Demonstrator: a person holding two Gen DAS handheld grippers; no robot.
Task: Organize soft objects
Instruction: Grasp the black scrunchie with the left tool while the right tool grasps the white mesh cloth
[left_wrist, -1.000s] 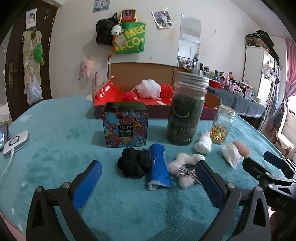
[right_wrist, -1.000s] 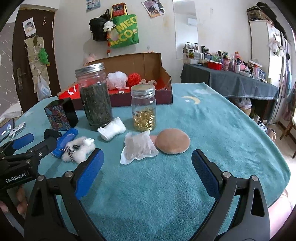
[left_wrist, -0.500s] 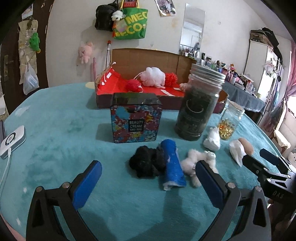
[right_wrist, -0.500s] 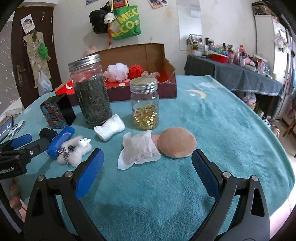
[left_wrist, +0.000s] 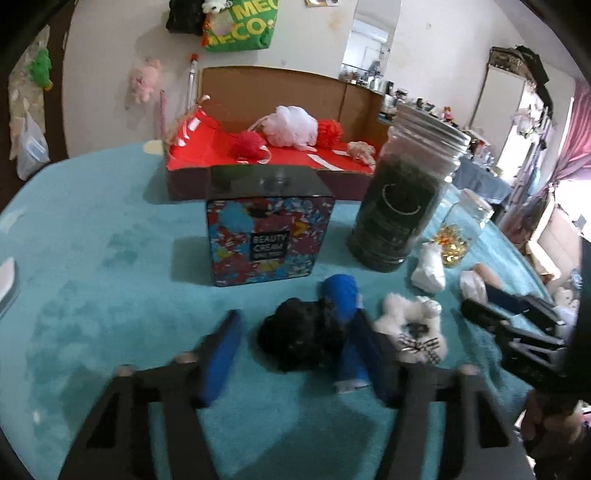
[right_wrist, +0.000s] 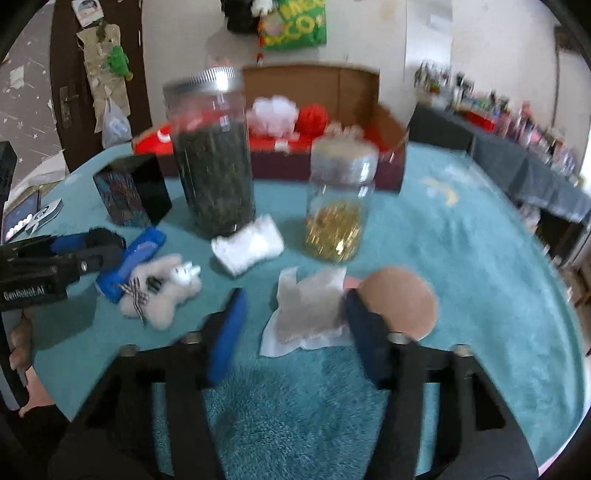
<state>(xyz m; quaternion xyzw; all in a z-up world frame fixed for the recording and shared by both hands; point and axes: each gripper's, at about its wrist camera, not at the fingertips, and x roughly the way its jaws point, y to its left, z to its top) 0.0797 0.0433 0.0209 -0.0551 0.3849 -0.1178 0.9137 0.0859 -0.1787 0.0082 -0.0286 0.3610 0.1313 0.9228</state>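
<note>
In the left wrist view my left gripper (left_wrist: 295, 345) straddles a black fluffy puff (left_wrist: 291, 339) on the teal cloth. Its jaws are closing. The right finger is at the puff's edge and a gap remains on the left. A blue roll (left_wrist: 341, 299) and a white plush toy (left_wrist: 410, 325) lie just to the right. In the right wrist view my right gripper (right_wrist: 295, 326) is closing around a white translucent pouch (right_wrist: 310, 306). A gap still shows at its left finger. A tan round pad (right_wrist: 399, 299) lies beside the right finger.
A cardboard box (left_wrist: 258, 162) with a red lining holds several mesh puffs at the back. A patterned tin (left_wrist: 269, 236), a tall dark jar (left_wrist: 402, 199), a small jar (left_wrist: 461, 229) and a folded white cloth (left_wrist: 428, 266) stand between the box and the soft things.
Both grippers have moved forward and tipped down toward the table. Their jaws have narrowed from wide open, the left around the black puff and the right around the white pouch.
</note>
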